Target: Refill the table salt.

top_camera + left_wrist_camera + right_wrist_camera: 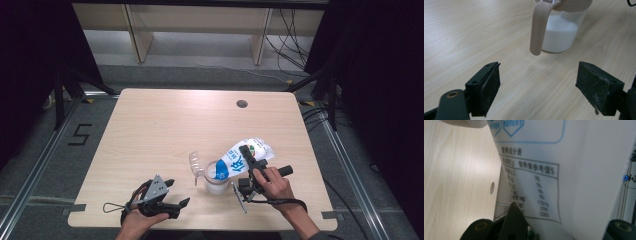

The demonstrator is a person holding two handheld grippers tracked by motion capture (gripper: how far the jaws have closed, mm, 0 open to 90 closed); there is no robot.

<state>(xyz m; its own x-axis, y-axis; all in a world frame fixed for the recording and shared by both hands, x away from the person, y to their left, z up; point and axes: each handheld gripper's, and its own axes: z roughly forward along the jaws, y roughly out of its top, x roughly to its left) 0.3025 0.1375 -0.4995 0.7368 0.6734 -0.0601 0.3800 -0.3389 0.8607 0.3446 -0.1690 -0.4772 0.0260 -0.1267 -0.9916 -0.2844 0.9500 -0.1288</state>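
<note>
Pale wood grain covered the surface (165,125), which carried a clear jug (216,178) partly filled with a white granular substance, standing near the front edge between the two hands. The right gripper (250,162) held a white-and-blue pouch (243,155) tilted down to the left, its lower end over the mouth of the jug. In the right gripper view the pouch (564,177) lay close before the camera, its printed table of figures facing the lens; the jaws were closed on it, one dark jaw showing at the bottom edge against the pouch's face. The jug's transparent lid (196,162) stood tipped open on the side away from the pouch. The left gripper (172,196) lay in the person's left hand (137,220) near the front edge of the surface, left of the jug and apart from it, with its jaws set wide and nothing between them. In the left gripper view the beige handle (538,30) of the jug (560,32) hung ahead of the open jaws, clear of both pads. A small dark round hole (242,104) marked the far part of the surface.
</note>
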